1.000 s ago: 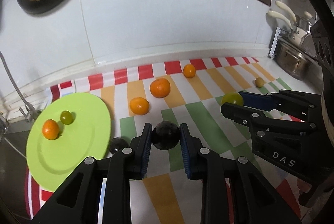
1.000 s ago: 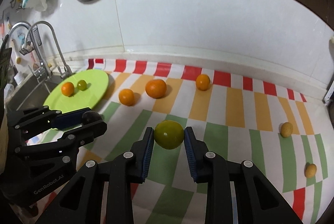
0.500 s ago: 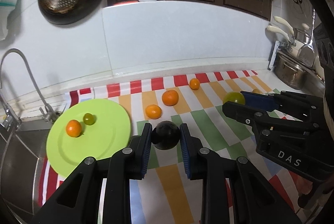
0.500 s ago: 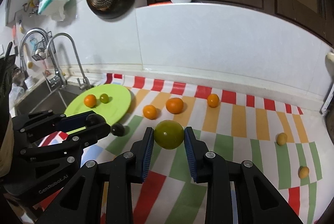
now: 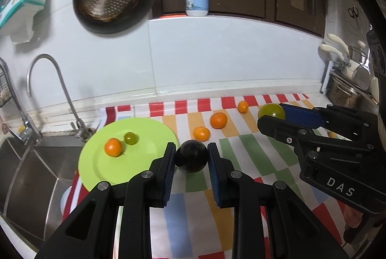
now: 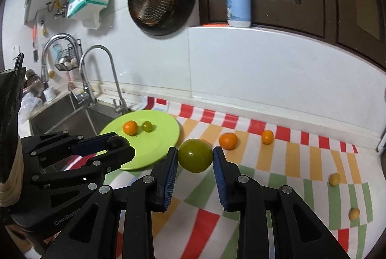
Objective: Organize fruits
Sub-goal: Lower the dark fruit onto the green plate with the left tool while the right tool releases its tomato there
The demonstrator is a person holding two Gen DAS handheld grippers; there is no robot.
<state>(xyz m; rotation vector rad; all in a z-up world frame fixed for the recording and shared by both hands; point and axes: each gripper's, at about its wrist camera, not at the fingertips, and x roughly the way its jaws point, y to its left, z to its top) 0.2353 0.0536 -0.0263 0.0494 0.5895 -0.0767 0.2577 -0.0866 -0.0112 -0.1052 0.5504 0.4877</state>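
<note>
Left wrist view: the left gripper point(image 5: 191, 158) pinches a dark fruit point(image 5: 191, 159) above the cloth point(image 5: 246, 150), beside the green plate point(image 5: 96, 169); the right gripper point(image 6: 195, 158) pinches a green fruit point(image 6: 195, 155), three oranges point(image 5: 218, 120) behind.

Two handheld grippers, both matte black plastic. The left gripper point(image 5: 191, 157) fills the bottom of the left wrist view: two angular, open-framed fingers with triangular cutouts, round silver screw heads at the joints, and ribbed blue pads point(image 5: 168, 177) lining the inner faces. The right gripper point(image 6: 195, 157) looks the same at the bottom of the right wrist view. Seen from the side at the right edge of the left view, its body carries white letters "DAS". At lower left of the right view, the other body reads "GenRobot".
</note>
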